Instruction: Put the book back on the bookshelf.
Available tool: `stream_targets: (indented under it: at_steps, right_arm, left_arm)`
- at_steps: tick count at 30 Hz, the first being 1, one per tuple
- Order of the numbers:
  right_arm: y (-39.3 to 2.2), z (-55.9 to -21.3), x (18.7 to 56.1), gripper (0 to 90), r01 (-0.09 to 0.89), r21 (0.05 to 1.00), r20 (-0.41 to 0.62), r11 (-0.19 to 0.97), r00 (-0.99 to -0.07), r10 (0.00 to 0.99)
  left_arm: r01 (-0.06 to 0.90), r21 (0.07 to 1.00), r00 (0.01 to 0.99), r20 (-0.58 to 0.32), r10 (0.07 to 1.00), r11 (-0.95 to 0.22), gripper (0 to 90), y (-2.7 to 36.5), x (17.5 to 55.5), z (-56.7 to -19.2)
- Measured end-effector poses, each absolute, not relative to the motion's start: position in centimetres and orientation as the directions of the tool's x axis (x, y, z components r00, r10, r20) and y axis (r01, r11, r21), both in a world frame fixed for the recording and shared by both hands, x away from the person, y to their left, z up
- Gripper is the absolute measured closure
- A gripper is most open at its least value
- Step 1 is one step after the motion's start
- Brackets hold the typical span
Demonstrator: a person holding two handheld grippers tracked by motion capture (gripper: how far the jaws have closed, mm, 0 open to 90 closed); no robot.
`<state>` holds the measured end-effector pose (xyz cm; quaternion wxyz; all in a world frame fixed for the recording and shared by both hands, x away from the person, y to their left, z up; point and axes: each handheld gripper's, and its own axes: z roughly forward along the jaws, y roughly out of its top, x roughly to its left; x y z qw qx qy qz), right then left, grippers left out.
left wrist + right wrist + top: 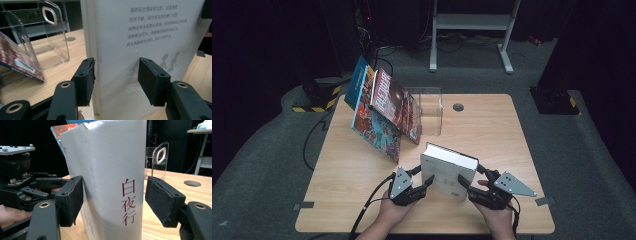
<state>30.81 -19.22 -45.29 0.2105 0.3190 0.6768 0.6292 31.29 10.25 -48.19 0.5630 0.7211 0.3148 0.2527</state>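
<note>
Two grippers flank one thick white book (448, 172) that stands upright on the wooden table (492, 135), near the person's edge. From above, the left gripper (422, 183) sits at the book's left edge and the right gripper (468, 184) at its right edge, each held in a hand (393, 212).

From the left gripper's own camera, the book's pale cover (140, 50) carries grey printed lines and two small walking figures; one pad is at the near edge, the other is just clear of the cover, so these jaws stand apart with the book's edge between them.

From the right gripper's camera, the book's smooth white spine (117, 177) bears three red characters. Both pads stand off the book with a clear gap on the far side: jaws apart, holding nothing.

Beyond the left gripper stands a clear plastic book holder (432, 107) with a rounded cut-out handle. Two glossy, colourful magazines (384, 112) lean tilted at its left side; whether they sit inside it I cannot tell.
</note>
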Motion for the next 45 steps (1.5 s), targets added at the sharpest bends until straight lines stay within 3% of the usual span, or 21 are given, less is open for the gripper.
stream_targets:
  at_steps: [7, 25, 37, 45]
  right_arm:
    - [-18.7, -44.9, 31.2, 28.6, 0.162, 0.987, 0.099, 0.024, -0.71, 0.697]
    - [-18.1, -44.9, 31.8, 33.9, 0.132, 0.991, 0.072, 0.036, -0.726, 0.684]
    - [-18.5, -45.2, 31.5, 52.9, 0.108, 0.994, 0.063, 0.029, -0.749, 0.659]
    - [-18.0, -45.1, 31.1, 53.5, 0.088, 0.994, 0.022, 0.057, -0.706, 0.708]
  left_arm:
    - [0.183, 0.968, 0.664, 0.007, 0.748, -0.172, 45.3, 10.3, 31.3, -48.3]
    - [0.199, 0.958, 0.664, 0.025, 0.747, -0.208, 39.4, 11.2, 31.0, -48.7]
    - [0.202, 0.957, 0.65, 0.028, 0.76, -0.208, 39.4, 11.9, 31.0, -48.7]
    - [0.256, 0.943, 0.63, 0.005, 0.777, -0.214, 38.8, 12.6, 31.7, -49.4]
